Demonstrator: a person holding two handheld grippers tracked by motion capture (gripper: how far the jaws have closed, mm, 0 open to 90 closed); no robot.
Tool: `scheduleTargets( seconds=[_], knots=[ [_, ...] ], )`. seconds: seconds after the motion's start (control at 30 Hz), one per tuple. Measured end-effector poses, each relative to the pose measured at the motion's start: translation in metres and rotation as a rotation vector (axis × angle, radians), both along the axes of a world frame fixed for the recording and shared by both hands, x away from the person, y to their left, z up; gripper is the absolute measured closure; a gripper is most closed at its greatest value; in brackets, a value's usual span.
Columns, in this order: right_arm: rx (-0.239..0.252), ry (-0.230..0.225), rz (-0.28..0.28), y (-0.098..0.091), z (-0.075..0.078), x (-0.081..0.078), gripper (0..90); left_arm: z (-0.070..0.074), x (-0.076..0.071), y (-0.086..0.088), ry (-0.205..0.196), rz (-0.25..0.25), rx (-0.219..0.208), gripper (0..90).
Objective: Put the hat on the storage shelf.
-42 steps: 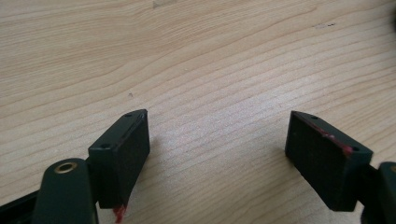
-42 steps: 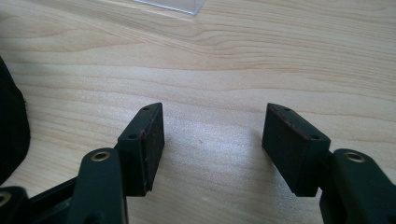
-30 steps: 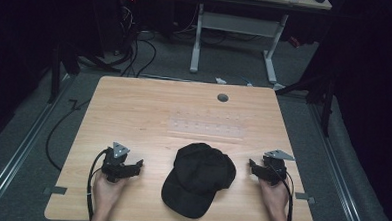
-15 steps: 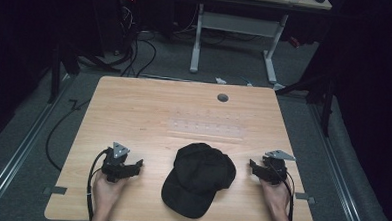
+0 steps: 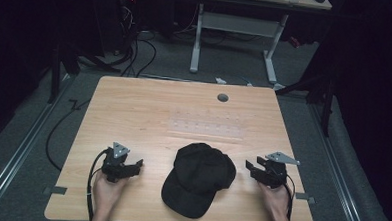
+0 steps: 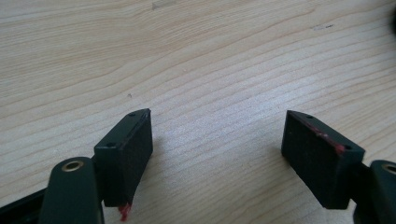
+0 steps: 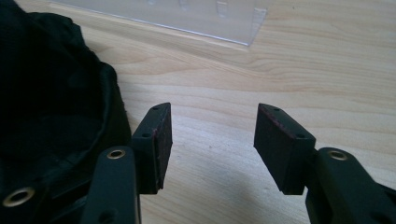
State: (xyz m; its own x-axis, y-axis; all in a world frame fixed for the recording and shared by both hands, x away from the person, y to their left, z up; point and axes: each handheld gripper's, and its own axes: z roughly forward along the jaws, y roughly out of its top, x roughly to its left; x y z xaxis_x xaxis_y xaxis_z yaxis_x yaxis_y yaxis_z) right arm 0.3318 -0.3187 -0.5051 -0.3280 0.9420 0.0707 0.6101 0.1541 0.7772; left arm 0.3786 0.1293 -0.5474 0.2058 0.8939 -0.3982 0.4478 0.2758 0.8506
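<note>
Between your two hands, near the front edge of the wooden surface (image 5: 149,113), lies a black cap (image 5: 199,178). Its rounded crown sits farther from you and its brim points back toward you and a little to your left, reaching close to the surface's near edge.

Your left gripper (image 5: 137,165) rests on the wood to the left of the cap, apart from it, with a strip of bare wood between them. In the left gripper view its fingers (image 6: 126,149) stand spread wide with nothing but wood grain between them; a smear of red shows on the tip of one and along the edge of the other. A dark edge at the far upper right corner of that view is too small to identify.

Your right gripper (image 5: 250,167) rests to the right of the cap, just beside its crown. In the right gripper view its fingers (image 7: 154,140) are parted too, with bare wood in the gap. The cap's black fabric (image 7: 51,107) fills the left side of that view and lies right against the outside of the left-hand finger; whether it actually touches cannot be told. None of the cap is between the fingers.

Beyond the cap, toward the middle of the surface, lies a flat clear plastic strip (image 5: 206,127), its near corner visible in the right gripper view (image 7: 205,16). A small grey round grommet (image 5: 222,97) sits near the far edge.
</note>
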Motion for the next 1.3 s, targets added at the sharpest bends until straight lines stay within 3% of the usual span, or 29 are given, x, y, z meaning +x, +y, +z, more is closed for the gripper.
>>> scheduleTargets(
  seconds=[0.47,0.63,0.93,1.3],
  knots=[
    [0.053,-0.008,0.105,0.018,0.014,-0.004,45.3,0.0,0.0,0.0,0.002,0.0,0.001,24.9],
    [0.054,0.009,0.133,0.026,0.015,-0.002,46.0,0.0,0.0,0.0,0.002,0.001,0.0,24.9],
    [0.056,0.028,0.159,0.038,0.015,0.005,46.2,0.0,0.0,0.0,0.002,0.001,0.001,24.9],
    [0.06,0.065,0.167,0.046,0.005,0.016,45.3,0.0,0.0,0.0,0.002,0.002,0.0,25.0]
  ],
)
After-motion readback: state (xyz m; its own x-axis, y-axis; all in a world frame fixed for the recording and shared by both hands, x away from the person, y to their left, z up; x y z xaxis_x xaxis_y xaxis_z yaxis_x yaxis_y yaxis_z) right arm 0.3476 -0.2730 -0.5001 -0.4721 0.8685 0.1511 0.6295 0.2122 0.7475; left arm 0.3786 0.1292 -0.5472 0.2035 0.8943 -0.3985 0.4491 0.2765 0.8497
